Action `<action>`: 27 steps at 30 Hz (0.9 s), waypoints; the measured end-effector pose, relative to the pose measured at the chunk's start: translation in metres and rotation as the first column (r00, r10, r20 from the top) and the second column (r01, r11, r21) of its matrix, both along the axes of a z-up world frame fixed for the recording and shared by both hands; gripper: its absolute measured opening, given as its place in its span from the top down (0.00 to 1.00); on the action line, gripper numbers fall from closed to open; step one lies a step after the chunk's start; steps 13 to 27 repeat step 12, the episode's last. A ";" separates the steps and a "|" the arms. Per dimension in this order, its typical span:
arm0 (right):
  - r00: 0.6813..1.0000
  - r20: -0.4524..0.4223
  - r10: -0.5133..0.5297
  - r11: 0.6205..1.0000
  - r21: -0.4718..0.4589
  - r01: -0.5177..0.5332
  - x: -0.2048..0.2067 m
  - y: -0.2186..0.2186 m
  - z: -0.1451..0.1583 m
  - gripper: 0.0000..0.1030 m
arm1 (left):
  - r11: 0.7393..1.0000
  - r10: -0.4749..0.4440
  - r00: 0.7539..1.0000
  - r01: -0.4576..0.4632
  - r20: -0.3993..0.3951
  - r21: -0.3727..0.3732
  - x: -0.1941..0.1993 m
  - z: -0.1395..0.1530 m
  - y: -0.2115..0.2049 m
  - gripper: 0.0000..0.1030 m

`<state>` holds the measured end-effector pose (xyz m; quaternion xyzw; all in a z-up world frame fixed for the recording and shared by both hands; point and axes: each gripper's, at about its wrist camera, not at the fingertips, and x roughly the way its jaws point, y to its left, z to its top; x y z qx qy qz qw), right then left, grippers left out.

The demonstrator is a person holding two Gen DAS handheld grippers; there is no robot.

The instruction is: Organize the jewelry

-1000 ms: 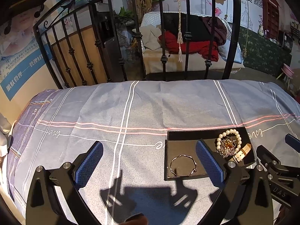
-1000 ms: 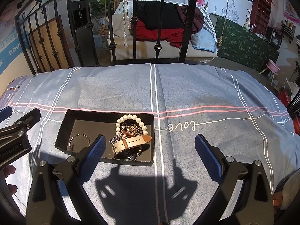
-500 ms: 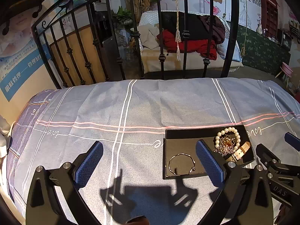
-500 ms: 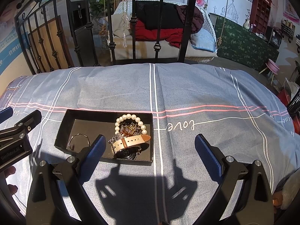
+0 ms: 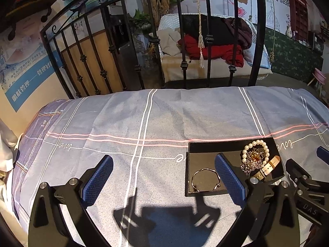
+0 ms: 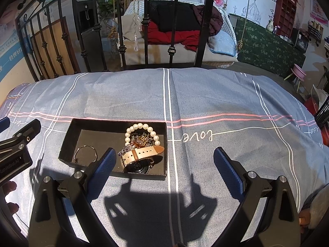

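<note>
A: Where is the jewelry sitting?

B: All in the black tray on the bedspread: the silver bangle near its left edge, the pearl bracelet, watch and brooch bunching at its right edge.

A: Anything changing over the last second?

B: Hardly; only the views are drifting slightly. Left gripper and right gripper are both hovering with fingers spread wide, holding nothing.

A: Meaning?

B: Either sorting is finishing, or pieces are awaiting rearranging.
</note>
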<state>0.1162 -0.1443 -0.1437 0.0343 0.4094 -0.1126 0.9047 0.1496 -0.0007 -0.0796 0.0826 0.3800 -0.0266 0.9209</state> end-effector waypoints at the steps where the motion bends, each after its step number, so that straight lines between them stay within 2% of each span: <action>1: 1.000 0.000 0.000 1.000 0.000 0.000 0.000 0.000 0.000 0.09 | 1.000 -0.001 1.000 0.001 0.001 0.001 0.000 0.000 0.000 0.06; 4: 1.000 0.000 0.001 1.000 0.000 -0.001 0.000 0.000 0.000 0.09 | 1.000 -0.006 1.000 0.006 0.008 -0.004 0.000 0.001 -0.001 0.06; 7: 1.000 0.000 0.000 1.000 0.001 0.000 0.000 0.000 0.000 0.09 | 0.998 -0.044 0.999 0.042 -0.023 -0.056 0.003 -0.001 0.000 0.06; 12: 1.000 0.002 0.001 1.000 -0.001 -0.001 -0.001 0.000 0.000 0.09 | 0.999 -0.021 0.999 0.020 -0.026 -0.025 0.003 -0.003 -0.003 0.06; 27: 1.000 0.002 0.001 1.000 -0.001 -0.001 -0.001 0.000 0.000 0.09 | 0.999 -0.021 0.999 0.020 -0.026 -0.025 0.003 -0.003 -0.003 0.06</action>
